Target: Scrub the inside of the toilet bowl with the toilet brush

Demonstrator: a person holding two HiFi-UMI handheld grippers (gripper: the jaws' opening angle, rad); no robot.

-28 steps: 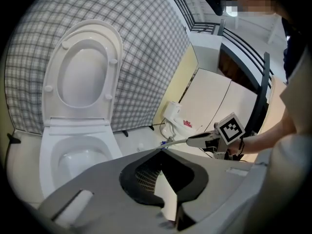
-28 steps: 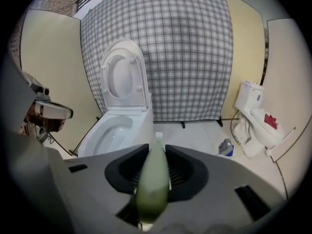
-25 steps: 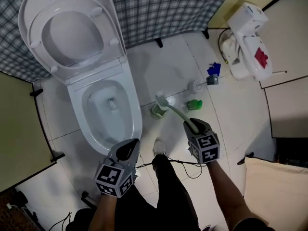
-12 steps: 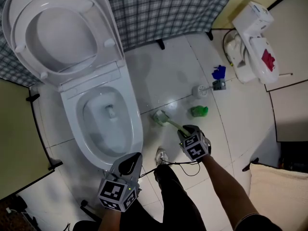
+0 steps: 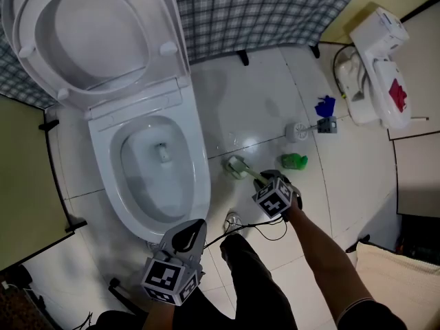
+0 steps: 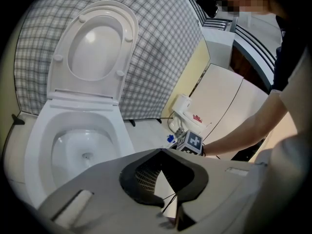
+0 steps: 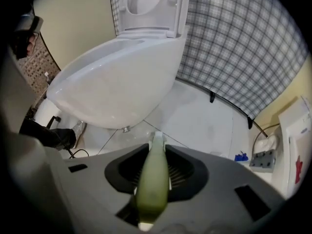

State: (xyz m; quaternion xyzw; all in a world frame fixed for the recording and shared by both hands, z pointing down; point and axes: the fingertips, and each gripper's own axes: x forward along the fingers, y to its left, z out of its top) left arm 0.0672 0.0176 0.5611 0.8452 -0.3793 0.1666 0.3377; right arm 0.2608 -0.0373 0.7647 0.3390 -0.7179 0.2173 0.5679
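Observation:
The white toilet bowl [image 5: 203,184] stands open at the left with its seat and lid [image 5: 96,33] raised. My right gripper [image 5: 267,181] points down at the floor right of the bowl, shut on the green handle of the toilet brush [image 5: 252,174]. The brush's head sits low at its green holder [image 5: 237,166]; I cannot tell whether it is inside. In the right gripper view the handle [image 7: 153,179] runs up between the pads of my right gripper [image 7: 156,155], with the bowl's outer wall [image 7: 117,89] just beyond. My left gripper [image 5: 192,227] hangs shut and empty before the bowl's front rim, facing the bowl [image 6: 80,147].
A white brush [image 5: 297,130], a green item [image 5: 295,161] and a blue object [image 5: 324,106] lie on the tiles to the right. A white appliance [image 5: 375,60] stands at the far right. A plaid curtain [image 5: 261,12] hangs behind. The person's leg and shoe [image 5: 234,220] are between the grippers.
My right gripper has dropped toward the floor and tipped downward, taking the brush head down to the holder. The left gripper has sunk a little.

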